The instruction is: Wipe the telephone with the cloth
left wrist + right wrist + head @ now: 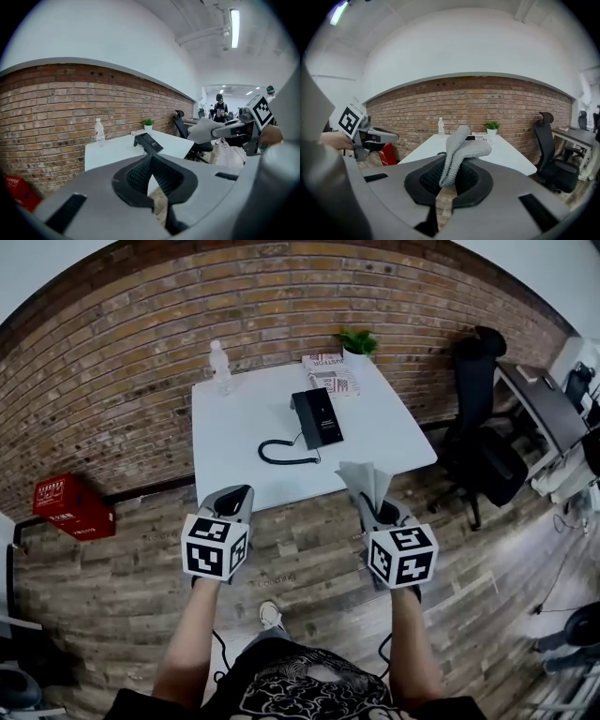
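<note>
Your right gripper (379,514) pinches a floppy grey knit cloth (366,480) between ribbed black pads. Your left gripper (234,499) has its jaws pressed together on nothing. Both hover short of the white table (234,432), where the flat black telephone (317,416) lies, its cord (281,457) curled beside it.

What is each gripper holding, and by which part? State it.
The right gripper pinches the cloth by one end; the left gripper holds nothing.

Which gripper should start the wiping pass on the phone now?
Right. The right gripper is shut on the cloth; the left gripper is shut on nothing. Both hang short of the telephone.
</note>
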